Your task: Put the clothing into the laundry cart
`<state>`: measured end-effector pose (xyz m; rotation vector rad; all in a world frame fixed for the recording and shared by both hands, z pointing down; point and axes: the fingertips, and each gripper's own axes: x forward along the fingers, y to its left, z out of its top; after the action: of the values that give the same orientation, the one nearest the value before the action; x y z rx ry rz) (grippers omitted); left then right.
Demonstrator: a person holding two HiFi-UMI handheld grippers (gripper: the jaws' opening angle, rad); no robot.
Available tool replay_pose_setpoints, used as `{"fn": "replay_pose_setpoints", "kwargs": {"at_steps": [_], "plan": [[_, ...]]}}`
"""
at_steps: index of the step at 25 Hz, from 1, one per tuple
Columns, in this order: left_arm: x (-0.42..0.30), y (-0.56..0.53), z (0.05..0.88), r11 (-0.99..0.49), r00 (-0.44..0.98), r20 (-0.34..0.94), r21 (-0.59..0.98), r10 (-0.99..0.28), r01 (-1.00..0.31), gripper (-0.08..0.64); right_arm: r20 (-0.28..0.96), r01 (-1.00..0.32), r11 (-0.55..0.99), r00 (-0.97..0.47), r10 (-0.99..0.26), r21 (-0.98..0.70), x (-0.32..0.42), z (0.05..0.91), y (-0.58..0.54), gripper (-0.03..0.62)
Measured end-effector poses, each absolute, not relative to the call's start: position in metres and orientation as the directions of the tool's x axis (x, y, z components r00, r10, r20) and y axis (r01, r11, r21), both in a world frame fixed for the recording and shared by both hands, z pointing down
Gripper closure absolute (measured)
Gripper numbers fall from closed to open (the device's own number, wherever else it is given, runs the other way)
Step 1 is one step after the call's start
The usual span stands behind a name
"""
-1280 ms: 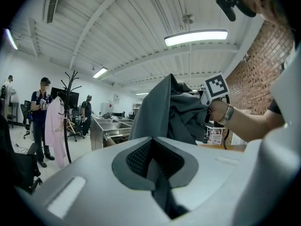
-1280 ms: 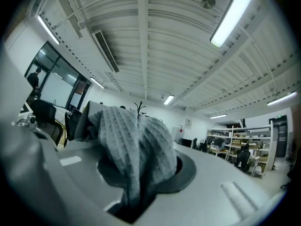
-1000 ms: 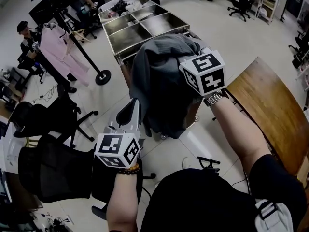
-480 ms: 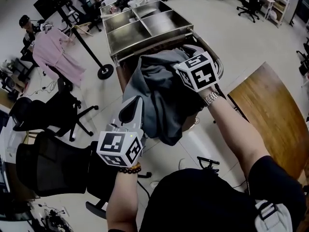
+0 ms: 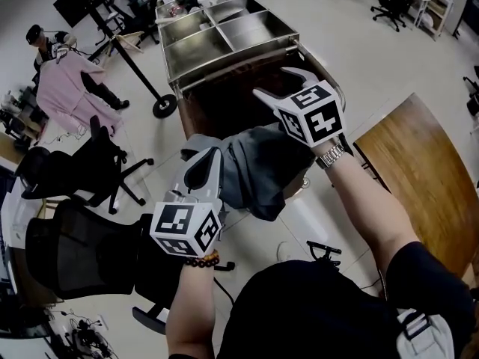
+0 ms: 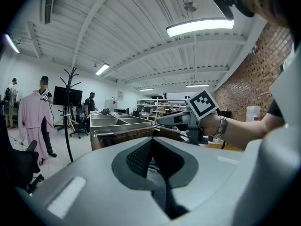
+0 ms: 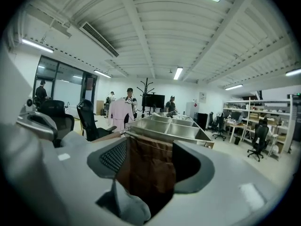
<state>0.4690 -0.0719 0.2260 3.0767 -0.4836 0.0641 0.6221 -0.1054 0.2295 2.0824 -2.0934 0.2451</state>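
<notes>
A dark grey garment [image 5: 258, 167] hangs bunched at the near rim of the laundry cart, whose brown bag [image 5: 224, 96] stands open behind it. My left gripper [image 5: 206, 161] is at the garment's left edge, shut on a fold of the grey cloth [image 6: 157, 175]. My right gripper [image 5: 278, 84] is held above the bag's mouth with its jaws spread apart and not pressing on anything. In the right gripper view the brown bag [image 7: 150, 166] shows between the open jaws [image 7: 150, 149], and a scrap of grey cloth [image 7: 124, 205] lies loose at their base.
Steel compartments [image 5: 224, 32] sit on the cart beyond the bag. A pink garment [image 5: 67, 88] hangs on a coat stand at the left, with a person beside it. Black office chairs [image 5: 82, 253] stand at the near left, a wooden table [image 5: 419, 178] at the right.
The right gripper has opened and let go of the garment. The cloth has dropped from high over the cart to the near rim, still held by the left gripper.
</notes>
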Motion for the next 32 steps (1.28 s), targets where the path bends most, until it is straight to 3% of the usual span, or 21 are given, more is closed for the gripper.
{"fn": "replay_pose_setpoints", "kwargs": {"at_steps": [4, 13, 32], "plan": [[0.459, -0.065, 0.226, -0.956, 0.955, 0.048, 0.020, -0.292, -0.293, 0.557, 0.209, -1.000, 0.007, -0.005, -0.978, 0.009, 0.603, 0.218, -0.092, 0.312], [0.416, -0.034, 0.209, -0.972, 0.972, 0.035, 0.016, -0.233, -0.234, 0.557, 0.186, -0.999, -0.019, 0.026, -0.982, 0.041, 0.538, 0.202, -0.045, 0.418], [0.333, 0.061, 0.170, -0.992, 0.992, 0.001, 0.024, -0.123, -0.123, 0.557, 0.052, -0.993, -0.091, 0.095, -0.994, 0.079, 0.403, 0.152, 0.076, 0.512]]}}
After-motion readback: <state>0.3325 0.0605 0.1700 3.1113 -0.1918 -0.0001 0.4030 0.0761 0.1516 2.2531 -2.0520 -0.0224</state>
